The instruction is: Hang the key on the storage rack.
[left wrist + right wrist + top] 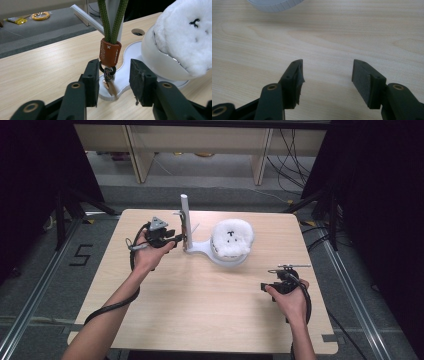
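Left gripper (176, 240) sits at the foot of the white stand (186, 222); the person's hand holds it level. In the high view its jaws are too small to read. The left gripper view settles it: jaws parted, with the lanyard (110, 51) hanging between them and touching neither pad. The green cord runs up past the top edge; a brown leather sleeve gathers its two strands just above the jaw tips, and a dark ring with a small copper-coloured charm hangs lower, level with the pads and closer to the left one. Behind the jaws lies the stand's white base (130, 53); off to their right is the plush (186, 32) in its cup.

Right gripper (274, 285) rests near the table's (200, 310) right edge, well apart from the stand. Its own view shows jaws spread wide over bare wood, nothing between them, and a white rim (274, 5), probably the cup's, far ahead.
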Demonstrator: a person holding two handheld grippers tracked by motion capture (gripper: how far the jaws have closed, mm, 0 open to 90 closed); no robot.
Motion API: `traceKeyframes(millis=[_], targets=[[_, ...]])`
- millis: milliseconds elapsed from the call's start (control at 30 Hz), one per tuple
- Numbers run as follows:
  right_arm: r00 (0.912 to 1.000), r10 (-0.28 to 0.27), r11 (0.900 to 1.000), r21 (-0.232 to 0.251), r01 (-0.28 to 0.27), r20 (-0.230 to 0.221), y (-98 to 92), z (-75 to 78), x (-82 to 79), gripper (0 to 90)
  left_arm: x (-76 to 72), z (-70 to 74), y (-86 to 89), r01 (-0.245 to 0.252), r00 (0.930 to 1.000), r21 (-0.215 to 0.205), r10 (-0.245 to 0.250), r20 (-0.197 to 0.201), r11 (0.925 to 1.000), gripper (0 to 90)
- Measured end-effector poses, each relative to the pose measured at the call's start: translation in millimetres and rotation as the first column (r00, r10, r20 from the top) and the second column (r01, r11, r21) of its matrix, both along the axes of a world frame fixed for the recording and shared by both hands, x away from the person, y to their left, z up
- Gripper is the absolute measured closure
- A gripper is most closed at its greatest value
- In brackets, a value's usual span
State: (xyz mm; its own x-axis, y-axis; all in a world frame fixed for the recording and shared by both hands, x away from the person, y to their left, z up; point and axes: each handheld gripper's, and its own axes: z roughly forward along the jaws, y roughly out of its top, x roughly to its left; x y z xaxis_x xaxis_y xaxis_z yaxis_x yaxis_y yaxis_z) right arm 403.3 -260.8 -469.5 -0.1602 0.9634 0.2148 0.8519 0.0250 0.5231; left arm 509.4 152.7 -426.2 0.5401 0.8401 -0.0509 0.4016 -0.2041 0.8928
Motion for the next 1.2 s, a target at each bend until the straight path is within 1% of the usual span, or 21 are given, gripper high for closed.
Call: traceKeyframes(millis=[133, 167, 200, 233, 267, 300, 333, 367, 400, 467, 500, 567, 600, 633, 667, 700, 733, 867, 967, 1133, 1200], targets=[[1.0000, 0.000, 1.000, 0.000, 0.000, 0.001, 0.0, -0.5, -0.2, 43.5, -6.0, 1.6, 5.4, 0.002, 1.0000, 0.033, -0.002, 0.001, 0.9995, 54.7], [0.9999, -0.010, 1.000, 0.008, 0.010, -0.007, 1.2, -0.3, -0.6, 43.5, -7.3, 1.6, 6.5, 0.001, 1.0000, 0.035, -0.001, 0.001, 0.9994, 53.3], [1.0000, -0.005, 1.000, 0.010, 0.005, -0.008, 1.3, -0.2, -0.8, 43.5, -9.2, 1.5, 8.3, -0.002, 1.0000, 0.040, 0.002, 0.007, 0.9992, 52.1], [1.0000, 0.005, 1.000, 0.002, -0.005, -0.003, 0.4, -0.4, -0.5, 43.5, -11.1, 1.7, 10.9, -0.001, 0.9999, 0.053, 0.000, 0.012, 0.9986, 51.0], [0.9999, -0.015, 1.000, -0.016, 0.015, 0.002, 1.7, 0.0, -1.3, 43.5, -13.2, 1.7, 13.3, -0.005, 0.9999, 0.060, 0.004, 0.013, 0.9982, 49.8], [0.9999, -0.015, 1.000, -0.016, 0.015, 0.002, 1.7, 0.0, -1.3, 43.5, -16.1, 1.9, 17.2, -0.009, 0.9999, 0.072, 0.008, 0.011, 0.9973, 48.6], [0.9999, -0.011, 1.000, -0.012, 0.011, 0.001, 1.2, 0.0, -1.3, 43.5, -18.1, 1.4, 19.4, -0.017, 0.9997, 0.065, 0.016, 0.018, 0.9978, 47.9], [0.9999, -0.012, 1.000, -0.015, 0.012, 0.001, 1.2, -0.1, -1.3, 43.5, -20.4, 1.7, 22.7, -0.019, 0.9997, 0.075, 0.018, 0.018, 0.9970, 47.2], [1.0000, 0.006, 1.000, 0.006, -0.006, 0.003, 0.0, -1.4, -0.5, 43.5, -22.5, 1.6, 25.5, -0.024, 0.9996, 0.077, 0.023, 0.015, 0.9967, 46.3], [1.0000, 0.005, 1.000, 0.000, -0.005, -0.006, 0.3, -0.9, -0.7, 43.5, -27.2, 1.0, 32.3, -0.018, 0.9998, 0.098, 0.017, 0.007, 0.9950, 44.9], [1.0000, 0.003, 1.000, -0.001, -0.003, -0.006, 0.5, -1.3, -0.6, 43.5, -29.4, -0.4, 33.9, -0.025, 0.9997, 0.084, 0.024, 0.007, 0.9962, 44.5], [1.0000, 0.007, 1.000, 0.003, -0.007, -0.006, 1.0, -1.7, -0.6, 43.5, -34.6, -0.9, 40.2, -0.022, 0.9998, 0.103, 0.021, 0.003, 0.9944, 43.8], [0.9999, 0.005, 1.000, 0.007, -0.005, -0.011, 1.4, -1.8, -0.7, 43.5, -37.4, -1.9, 42.0, -0.028, 0.9996, 0.090, 0.027, 0.007, 0.9956, 43.8], [0.9999, 0.016, 1.000, 0.011, -0.016, -0.006, 0.7, -2.4, -0.3, 43.5, -40.4, -2.1, 45.5, -0.028, 0.9996, 0.102, 0.028, 0.003, 0.9943, 43.7], [0.9998, 0.017, 1.000, 0.007, -0.017, -0.012, 0.7, -2.0, -0.5, 43.5, -42.9, -3.6, 47.1, -0.035, 0.9994, 0.088, 0.034, 0.011, 0.9955, 43.6], [0.9998, 0.018, 1.000, 0.007, -0.018, -0.012, 0.7, -2.0, -0.6, 43.5, -45.7, -4.5, 50.0, -0.037, 0.9993, 0.091, 0.037, 0.006, 0.9951, 43.5], [0.9998, 0.020, 1.000, 0.023, -0.020, 0.004, 0.4, -3.2, -0.5, 43.5, -48.2, -5.8, 52.8, -0.037, 0.9993, 0.092, 0.036, 0.012, 0.9951, 43.4], [0.9998, 0.018, 1.000, 0.021, -0.018, 0.003, 1.0, -3.3, -0.5, 43.5, -60.9, -12.0, 63.6, -0.055, 0.9985, 0.078, 0.054, 0.009, 0.9955, 43.2], [0.9997, 0.022, 0.999, 0.026, -0.022, 0.006, 0.9, -3.9, -0.5, 43.5, -70.8, -18.0, 72.0, -0.076, 0.9971, 0.060, 0.076, 0.010, 0.9953, 43.2], [0.9999, 0.013, 1.000, 0.016, -0.014, 0.009, 1.3, -5.4, -0.2, 43.5, -86.4, -30.2, 85.6, -0.104, 0.9946, 0.047, 0.104, 0.006, 0.9935, 43.2], [0.9998, 0.016, 1.000, 0.019, -0.016, 0.008, 1.1, -5.5, -0.4, 43.5, -92.7, -35.9, 90.2, -0.115, 0.9934, 0.050, 0.115, 0.004, 0.9921, 43.2]])
